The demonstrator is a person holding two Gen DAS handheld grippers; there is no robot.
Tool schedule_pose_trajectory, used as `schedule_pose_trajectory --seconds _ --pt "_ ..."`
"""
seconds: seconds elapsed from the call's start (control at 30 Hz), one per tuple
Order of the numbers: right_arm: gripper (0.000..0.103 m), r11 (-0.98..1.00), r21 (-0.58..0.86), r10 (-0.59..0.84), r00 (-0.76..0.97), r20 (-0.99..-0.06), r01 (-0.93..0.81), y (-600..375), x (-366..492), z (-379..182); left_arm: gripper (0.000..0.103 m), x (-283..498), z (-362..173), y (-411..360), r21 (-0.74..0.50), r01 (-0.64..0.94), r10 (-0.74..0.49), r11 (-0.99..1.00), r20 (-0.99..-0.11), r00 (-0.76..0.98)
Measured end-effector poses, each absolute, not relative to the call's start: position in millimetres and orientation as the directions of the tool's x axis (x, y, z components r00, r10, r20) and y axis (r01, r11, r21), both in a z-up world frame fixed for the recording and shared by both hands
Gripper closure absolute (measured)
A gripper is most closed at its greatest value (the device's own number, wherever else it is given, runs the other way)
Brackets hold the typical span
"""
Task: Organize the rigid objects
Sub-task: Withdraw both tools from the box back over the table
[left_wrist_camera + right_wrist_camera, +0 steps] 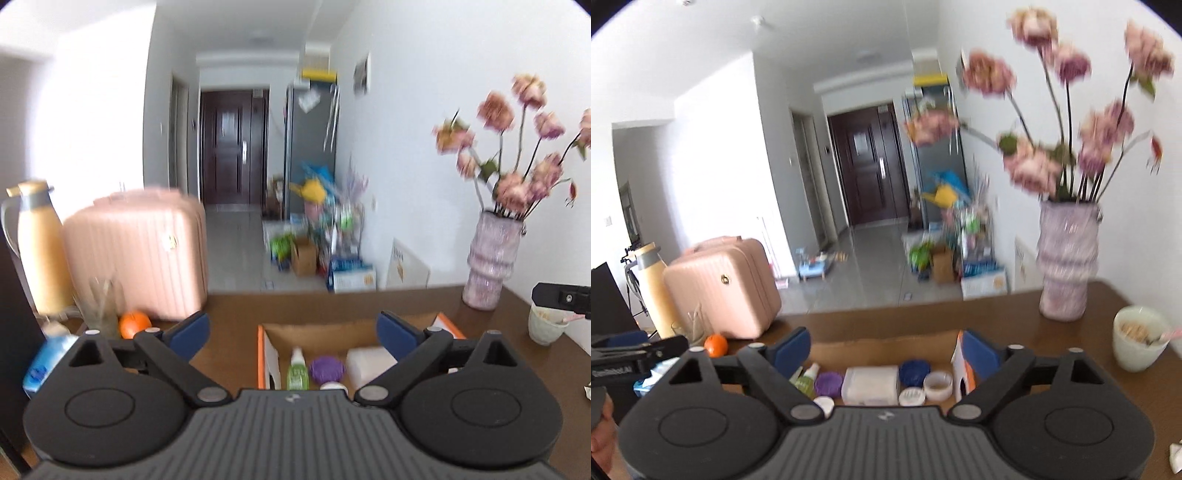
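Note:
An open cardboard box [317, 330] with an orange rim sits on the brown table [236, 306]. In it lie a green spray bottle [296, 371], a purple round lid [327, 370] and a white rectangular container [369, 363]. The right wrist view shows the same box [886, 341] with the green bottle [807, 380], purple lid [829, 382], white container [870, 384], a blue lid [915, 371] and small white jars [938, 384]. My left gripper [293, 328] is open and empty above the box. My right gripper [884, 347] is open and empty above the box.
A pink case [140, 254], a beige thermos [40, 247], an orange [133, 324] and a blue tissue pack [46, 363] stand at the left. A vase of pink flowers [489, 262] and a white cup [1139, 338] stand at the right.

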State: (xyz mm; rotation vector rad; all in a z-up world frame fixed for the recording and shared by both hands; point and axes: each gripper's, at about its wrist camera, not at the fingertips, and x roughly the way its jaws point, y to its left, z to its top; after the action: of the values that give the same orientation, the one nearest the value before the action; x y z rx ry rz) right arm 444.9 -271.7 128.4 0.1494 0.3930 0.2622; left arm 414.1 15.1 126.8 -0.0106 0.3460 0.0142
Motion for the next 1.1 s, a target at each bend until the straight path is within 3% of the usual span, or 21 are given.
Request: schedule_pose_trajectory --seconds 0.23,0.67,0.87,1.1 --pt "0.004 0.967 0.100 0.252 0.933 -0.258 -0.234 -267 392 124 0.000 358 131 8 0.003 -0.031 0.031 1.000 -0.243 0.970" --pt "0.001 0.969 0.063 0.246 0.942 -0.228 -0.237 -280 255 64 0.000 211 74 20 0.014 -0.054 0.056 0.998 -0.182 0.982" --pt "0.000 0.970 0.056 0.244 0.933 -0.265 -0.237 -281 202 35 0.000 162 34 36 -0.070 -0.075 0.051 0.995 -0.297 0.953" --pt "0.000 0.968 0.028 0.242 0.899 -0.365 -0.250 -274 152 -7 0.000 130 -6 47 -0.014 -0.077 0.066 0.997 -0.391 0.918"
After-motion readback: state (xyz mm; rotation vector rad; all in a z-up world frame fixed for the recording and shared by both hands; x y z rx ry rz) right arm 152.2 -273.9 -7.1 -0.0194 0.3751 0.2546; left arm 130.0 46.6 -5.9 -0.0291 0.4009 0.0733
